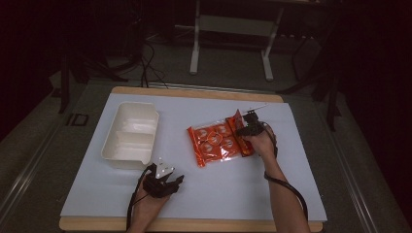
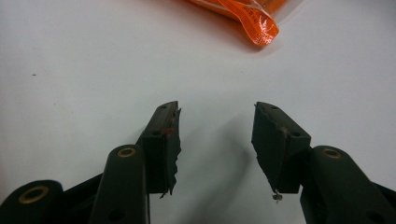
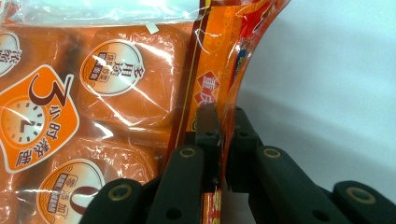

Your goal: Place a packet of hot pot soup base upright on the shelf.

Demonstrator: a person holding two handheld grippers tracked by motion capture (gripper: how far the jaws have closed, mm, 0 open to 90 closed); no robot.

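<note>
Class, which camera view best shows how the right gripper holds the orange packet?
The right gripper view: its jaws are shut on the orange packet's edge, close up. The high view shows the whole packet flat on the table with the right gripper at its right edge. The left gripper view catches one corner.

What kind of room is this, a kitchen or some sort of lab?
Probably a lab or recording studio, not a kitchen. A white-topped table stands on a dim grey floor, with cables and a metal stand behind it. A person works with cabled tongs on an orange snack packet.
</note>
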